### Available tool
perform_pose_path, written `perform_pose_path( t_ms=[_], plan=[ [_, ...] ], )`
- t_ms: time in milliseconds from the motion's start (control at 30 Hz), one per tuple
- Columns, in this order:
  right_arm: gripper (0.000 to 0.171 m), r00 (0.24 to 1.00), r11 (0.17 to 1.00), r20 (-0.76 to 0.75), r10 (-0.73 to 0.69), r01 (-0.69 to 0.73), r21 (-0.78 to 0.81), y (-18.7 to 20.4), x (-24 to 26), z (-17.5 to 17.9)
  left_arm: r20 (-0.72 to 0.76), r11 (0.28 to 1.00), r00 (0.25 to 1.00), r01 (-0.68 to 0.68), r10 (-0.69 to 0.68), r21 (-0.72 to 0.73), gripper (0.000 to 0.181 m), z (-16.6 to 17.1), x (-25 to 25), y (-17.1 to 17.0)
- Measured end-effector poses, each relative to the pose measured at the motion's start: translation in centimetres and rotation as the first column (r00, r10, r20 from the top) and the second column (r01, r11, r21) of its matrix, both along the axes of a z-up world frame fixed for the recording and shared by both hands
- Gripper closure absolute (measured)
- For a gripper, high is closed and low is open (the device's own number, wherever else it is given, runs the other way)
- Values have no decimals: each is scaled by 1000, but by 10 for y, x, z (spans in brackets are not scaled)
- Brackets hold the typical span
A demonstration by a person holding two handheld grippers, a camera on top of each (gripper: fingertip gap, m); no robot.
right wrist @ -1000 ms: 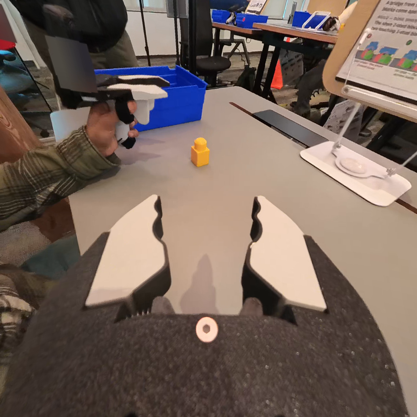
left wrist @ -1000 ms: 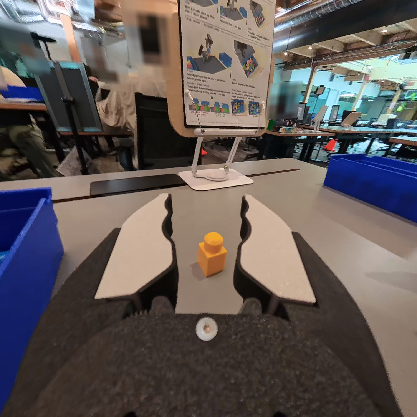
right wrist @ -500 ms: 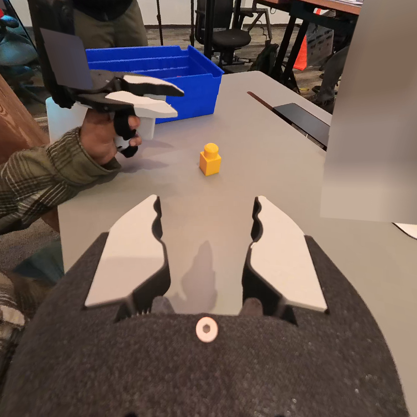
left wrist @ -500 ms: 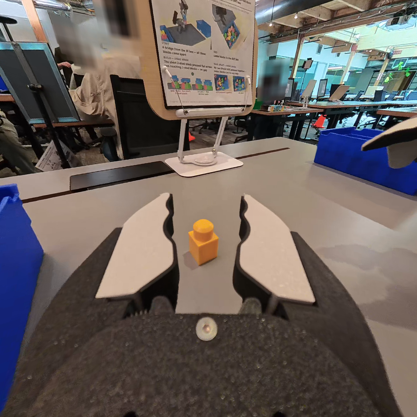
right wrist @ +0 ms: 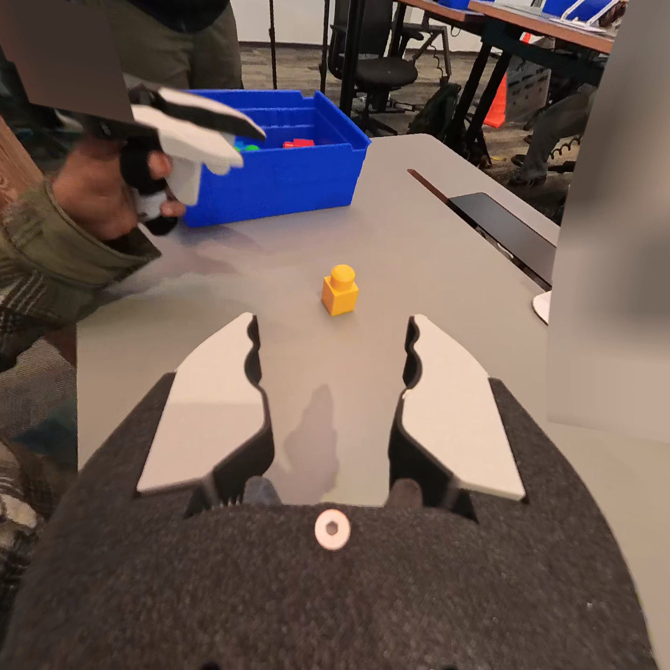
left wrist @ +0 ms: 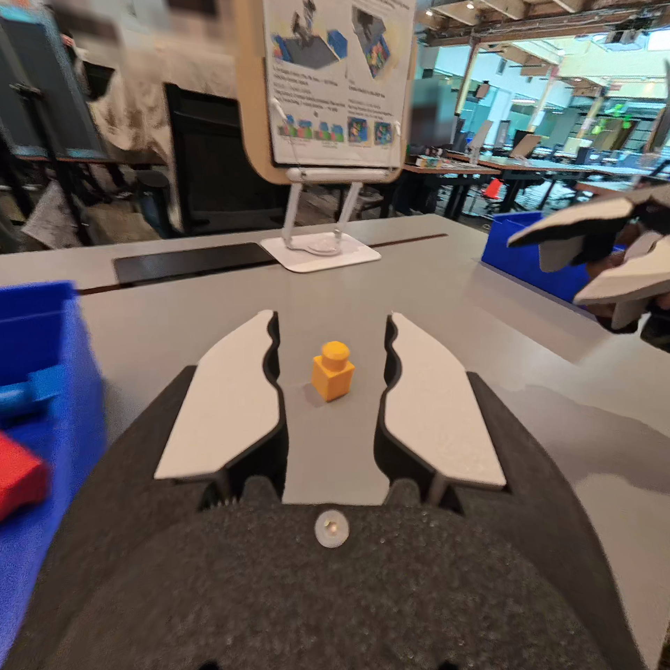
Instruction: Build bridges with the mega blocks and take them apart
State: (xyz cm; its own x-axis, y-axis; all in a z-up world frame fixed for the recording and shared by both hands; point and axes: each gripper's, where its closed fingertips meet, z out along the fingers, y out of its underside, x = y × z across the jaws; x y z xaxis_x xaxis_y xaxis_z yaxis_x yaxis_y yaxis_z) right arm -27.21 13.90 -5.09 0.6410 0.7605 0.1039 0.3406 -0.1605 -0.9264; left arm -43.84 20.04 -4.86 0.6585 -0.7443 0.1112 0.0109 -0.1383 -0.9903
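we hold both the left gripper point(left wrist: 331, 319) and right gripper point(right wrist: 331, 319) spread and empty, the orange block point(left wrist: 333, 375) upright on the grey table point(left wrist: 453, 326), framed between the left fingers. a careless close could topple it. the left blue bin point(right wrist: 282, 174) holds red, green and blue blocks; the right blue bin point(left wrist: 525, 253) hides its contents.

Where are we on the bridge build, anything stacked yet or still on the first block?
Done: one orange block stands upright, alone on the grey table; nothing is stacked. In hand: nothing. The left gripper has its jaws open with the block in line between them; the right gripper is open too, short of the block. Left: the bridge itself; more blocks sit in the blue bin.
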Motion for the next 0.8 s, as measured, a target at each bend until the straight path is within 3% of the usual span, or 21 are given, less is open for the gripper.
perform_pose_path(
  t_ms=[133, 200, 267, 367, 500, 600, 800],
  plan=[
    [95, 1000, 1000, -7, 10, -10, -14, 2, 5, -11, -73, 971, 968, -238, 238, 19, 132, 29, -84, 13],
    [95, 1000, 1000, 8, 15, -15, -17, 3, 11, -17, -119, 939, 932, -344, 342, 6, 139, 37, -132, 31],
    [95, 1000, 999, 4, 21, -20, -27, 6, 16, -23, -143, 914, 911, -400, 388, -67, 133, 37, -168, 57],
    [95, 1000, 999, -11, 17, -18, -36, 10, 25, -28, -171, 884, 908, -413, 382, -218, 127, 21, -195, 96],
    [97, 999, 999, -42, 6, -7, -33, 13, 42, -29, -362, 809, 878, -447, 315, -382, 124, -25, -203, 138],
    [99, 998, 999, -56, 4, -7, -46, 13, 54, -32, -459, 761, 842, -489, 284, -426, 132, -49, -204, 164],
    [99, 998, 999, -63, -16, 13, -47, 13, 79, -34, -493, 631, 832, -530, 255, -566, 133, -84, -198, 193]
  ],
)
